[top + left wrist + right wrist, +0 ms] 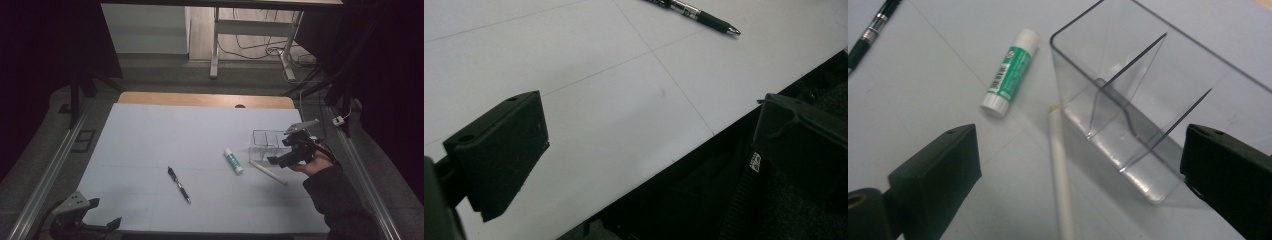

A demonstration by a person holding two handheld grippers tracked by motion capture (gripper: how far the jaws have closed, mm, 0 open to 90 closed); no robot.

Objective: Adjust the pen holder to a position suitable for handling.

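Observation:
On the pale mat lie a black pen (179,185), a green-and-white glue stick (233,161) and a thin white stick (268,172). A clear divided organizer (265,141) stands at the right. My right gripper (278,152) hovers at the organizer's near right side, held by a dark-sleeved hand. In the right gripper view its jaws stand wide, open (1080,175), with the white stick (1060,170) and the organizer's (1148,100) near corner between them, untouched; the glue stick (1010,70) lies beyond. My left gripper (104,212) rests at the mat's front left corner, open (649,145), holding nothing.
The mat (150,140) covers a wooden table whose far edge (200,98) shows bare. Metal rails (45,175) run along both sides. In the left gripper view the pen's tip (711,21) lies ahead and the mat's front edge (704,140) drops to a dark floor.

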